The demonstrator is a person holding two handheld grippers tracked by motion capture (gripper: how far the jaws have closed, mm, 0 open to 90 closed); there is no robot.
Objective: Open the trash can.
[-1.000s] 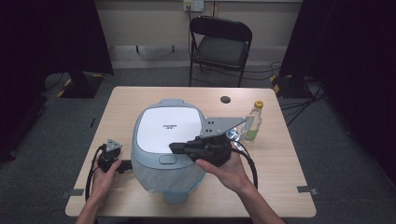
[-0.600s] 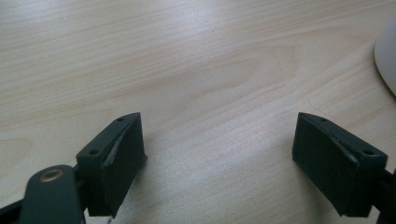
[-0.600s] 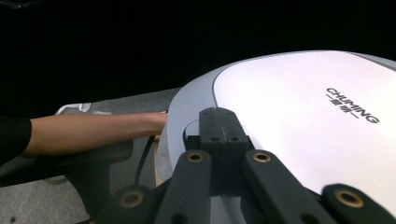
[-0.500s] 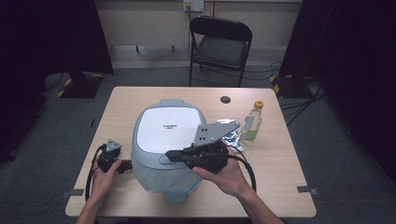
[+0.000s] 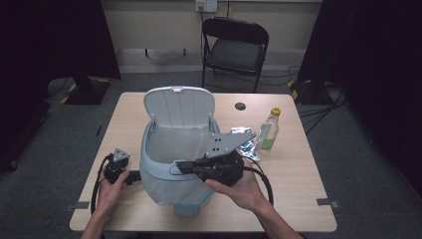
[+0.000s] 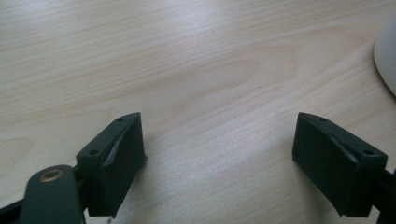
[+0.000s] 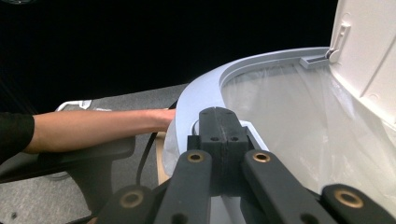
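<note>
A pale blue bin (image 5: 171, 181) with a clear liner stands mid-table, its white lid (image 5: 179, 107) raised upright at the back. My right gripper (image 5: 178, 166) is shut with nothing between its jaws; its tip rests on the bin's front rim (image 7: 205, 93) at the white latch button (image 7: 247, 128). The liner (image 7: 299, 121) hangs inside the rim. My left gripper (image 5: 130, 177) lies on the table just left of the bin, held by a hand. In the left gripper view it (image 6: 217, 135) stands open over bare wood, and a white edge of the bin (image 6: 386, 56) shows at the right.
A clear bottle with a yellow cap (image 5: 268, 130) and a crumpled foil wrapper (image 5: 246, 144) sit right of the bin. A small black disc (image 5: 241, 106) lies near the far edge of the table (image 5: 298, 199). A folding chair (image 5: 234, 45) stands behind it.
The bin's lid has swung from shut to fully upright. My right gripper slid a little left along the bin's front. The left gripper has not moved.
</note>
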